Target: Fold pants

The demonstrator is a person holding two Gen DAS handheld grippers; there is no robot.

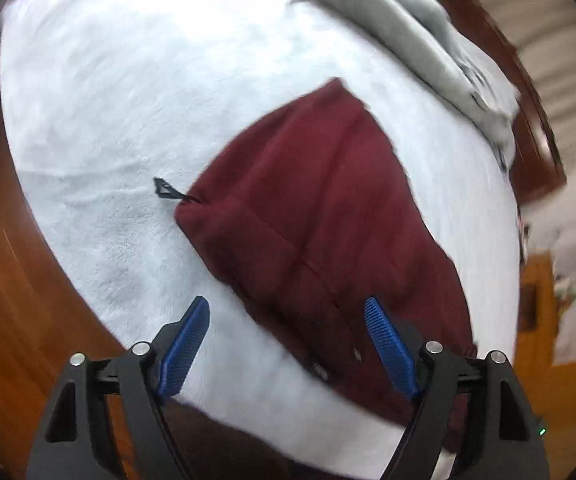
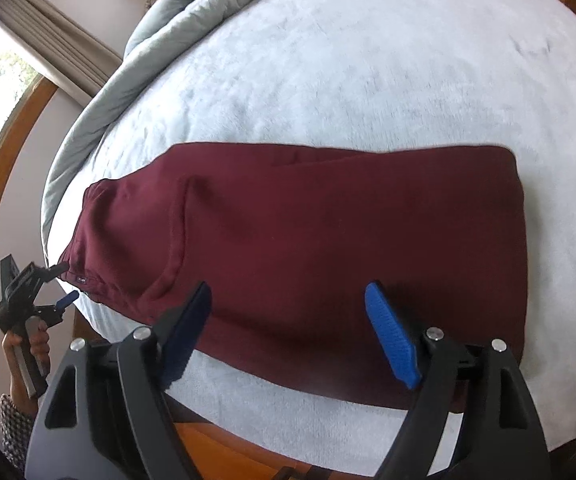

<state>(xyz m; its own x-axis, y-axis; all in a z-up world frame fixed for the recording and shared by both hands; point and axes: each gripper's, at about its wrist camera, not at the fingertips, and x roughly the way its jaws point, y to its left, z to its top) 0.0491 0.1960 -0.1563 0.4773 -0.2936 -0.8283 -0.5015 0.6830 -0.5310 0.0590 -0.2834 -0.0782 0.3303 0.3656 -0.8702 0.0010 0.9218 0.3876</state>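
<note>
My left claw [image 2: 58, 286] hangs spread off the bed's [image 2: 327, 60] left edge, just beside the waistband, gripping nothing. The pants [image 2: 307, 240] lie folded flat along the bed's near edge. My right claw [image 2: 288, 312] hovers spread above them, empty. A quilt [image 2: 192, 4] is bunched at the far left corner.

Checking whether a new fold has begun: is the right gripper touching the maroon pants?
Cannot tell. In the right wrist view the right gripper is open over the pants near their front edge, but no gap or contact shows plainly.
</note>
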